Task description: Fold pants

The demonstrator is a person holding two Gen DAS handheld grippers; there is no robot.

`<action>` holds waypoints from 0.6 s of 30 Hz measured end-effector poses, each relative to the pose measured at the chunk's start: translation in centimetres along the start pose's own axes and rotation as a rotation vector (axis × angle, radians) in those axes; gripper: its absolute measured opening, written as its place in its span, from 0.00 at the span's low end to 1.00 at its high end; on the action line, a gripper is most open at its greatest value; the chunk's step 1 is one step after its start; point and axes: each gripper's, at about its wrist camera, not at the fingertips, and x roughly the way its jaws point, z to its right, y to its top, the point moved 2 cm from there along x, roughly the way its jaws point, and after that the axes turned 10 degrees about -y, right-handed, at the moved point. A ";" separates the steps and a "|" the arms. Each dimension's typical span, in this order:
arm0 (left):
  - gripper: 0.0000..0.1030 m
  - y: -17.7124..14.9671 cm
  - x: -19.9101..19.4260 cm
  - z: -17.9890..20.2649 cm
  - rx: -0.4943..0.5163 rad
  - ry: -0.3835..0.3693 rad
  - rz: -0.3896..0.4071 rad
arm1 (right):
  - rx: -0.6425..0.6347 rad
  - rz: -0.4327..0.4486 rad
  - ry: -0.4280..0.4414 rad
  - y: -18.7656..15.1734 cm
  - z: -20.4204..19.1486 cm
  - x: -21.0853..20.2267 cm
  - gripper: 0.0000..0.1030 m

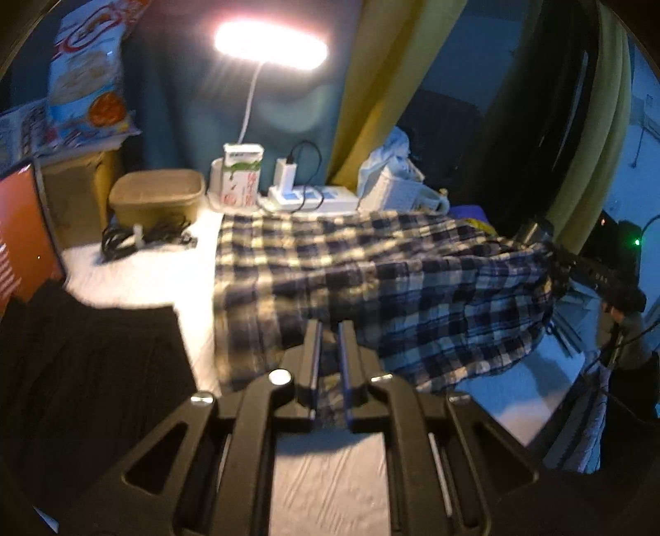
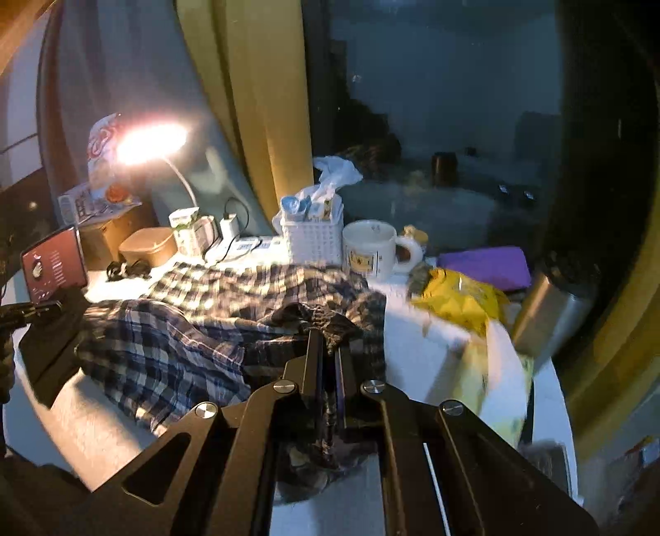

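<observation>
Blue and white plaid pants [image 1: 371,264] lie spread across the white table [image 1: 136,272], with their near edge lifted off the surface. My left gripper [image 1: 330,330] is shut on a fold of the plaid cloth at the pants' near left side. In the right wrist view my right gripper [image 2: 328,342] is shut on a bunched dark edge of the pants [image 2: 173,342], and cloth hangs down between its fingers. The right gripper [image 1: 544,247] also shows at the far right of the left wrist view, holding the pants' raised corner.
A lit desk lamp [image 1: 270,39], a brown tub [image 1: 156,193], a carton [image 1: 242,173] and a power strip [image 1: 313,198] line the back. A white basket [image 2: 313,237], mug [image 2: 371,247], yellow bag [image 2: 462,297] and steel flask [image 2: 544,309] stand right. Black cloth [image 1: 90,363] lies left.
</observation>
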 end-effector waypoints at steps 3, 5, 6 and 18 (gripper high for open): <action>0.08 -2.5 0.4 -1.1 -0.031 0.008 -0.051 | 0.036 -0.031 0.022 -2.4 0.4 1.1 0.06; 0.08 -4.0 1.2 -1.5 -0.038 0.001 -0.091 | 0.071 -0.048 0.032 -3.9 0.8 2.2 0.11; 0.08 -4.5 1.5 -1.5 -0.035 -0.002 -0.105 | 0.087 -0.056 0.016 -4.6 1.0 2.6 0.17; 0.15 -4.7 6.3 -4.7 -0.050 0.183 -0.122 | 0.074 -0.122 -0.028 -9.7 0.7 1.7 0.58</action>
